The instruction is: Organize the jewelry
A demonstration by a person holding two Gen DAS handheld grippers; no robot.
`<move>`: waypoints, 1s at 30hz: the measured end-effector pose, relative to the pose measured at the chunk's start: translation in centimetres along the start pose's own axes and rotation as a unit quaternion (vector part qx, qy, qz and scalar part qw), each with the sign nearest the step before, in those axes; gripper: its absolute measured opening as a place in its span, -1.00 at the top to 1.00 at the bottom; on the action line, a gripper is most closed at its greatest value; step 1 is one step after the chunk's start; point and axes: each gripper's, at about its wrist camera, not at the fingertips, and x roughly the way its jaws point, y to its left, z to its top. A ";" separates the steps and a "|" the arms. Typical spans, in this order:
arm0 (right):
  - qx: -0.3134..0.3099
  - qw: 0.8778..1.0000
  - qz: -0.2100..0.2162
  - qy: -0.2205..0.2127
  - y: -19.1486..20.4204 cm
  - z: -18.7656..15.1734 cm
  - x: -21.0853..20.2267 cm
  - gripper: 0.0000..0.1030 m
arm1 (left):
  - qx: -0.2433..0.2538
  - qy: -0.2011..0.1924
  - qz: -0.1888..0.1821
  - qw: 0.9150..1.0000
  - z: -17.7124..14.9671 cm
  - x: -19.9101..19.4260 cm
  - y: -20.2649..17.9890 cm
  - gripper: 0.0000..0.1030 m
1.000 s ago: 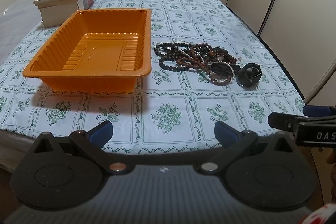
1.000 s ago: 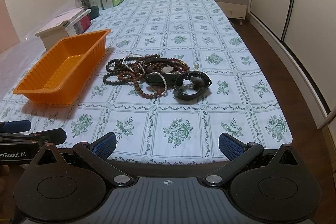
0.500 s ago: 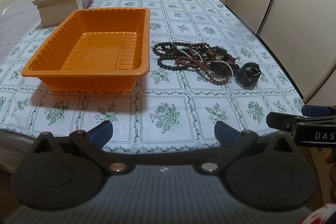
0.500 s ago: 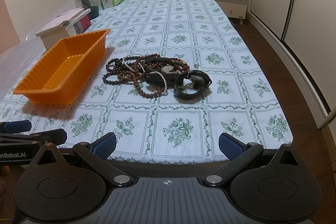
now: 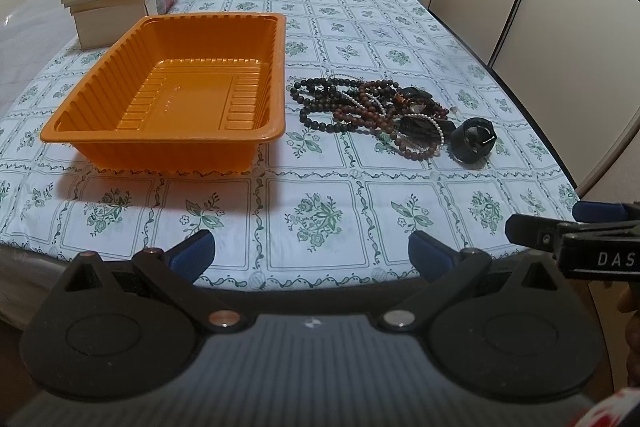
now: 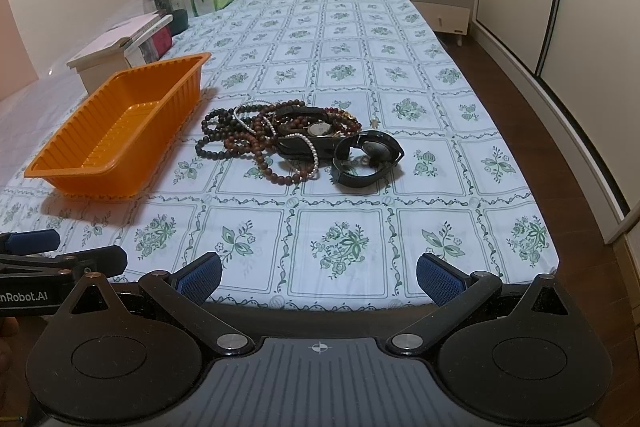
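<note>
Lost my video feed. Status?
Both tongs, left and right, open, empty, at the near table edge. Jewelry pile on the cloth beside the empty orange tray. Nothing in the way.

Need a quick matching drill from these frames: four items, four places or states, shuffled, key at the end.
Items:
1. tray
2. beads
3. watch
4. left claw

States:
A. open, holding nothing
B. orange, nothing in it
C. black, at the pile's right end
D. tangled, between tray and watch

Pairs: 1-B, 2-D, 3-C, 4-A
</note>
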 end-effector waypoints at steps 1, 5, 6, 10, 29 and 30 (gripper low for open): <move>0.000 1.000 0.000 0.000 0.0 0.0 0.0 -1.00 | 0.000 0.000 0.000 1.000 0.0 0.0 0.0 -0.98; 0.000 1.000 0.000 0.000 0.1 -0.1 0.1 -1.00 | 0.000 0.000 0.000 1.000 0.0 0.0 0.0 -0.98; 0.000 1.000 0.000 0.000 0.1 -0.1 0.1 -1.00 | 0.000 0.000 0.000 1.000 0.0 0.0 0.0 -0.98; 0.000 1.000 0.002 0.000 0.3 -0.1 0.2 -1.00 | -0.002 -0.002 -0.001 1.000 0.0 -0.1 0.1 -0.98; 0.031 0.995 0.040 -0.084 0.0 2.6 0.1 -0.99 | -0.075 -0.120 0.038 0.989 7.3 -2.6 14.8 -0.92; 0.032 0.995 0.042 -0.082 0.0 2.7 0.4 -0.99 | -0.071 -0.123 0.051 0.989 7.7 -2.2 16.0 -0.91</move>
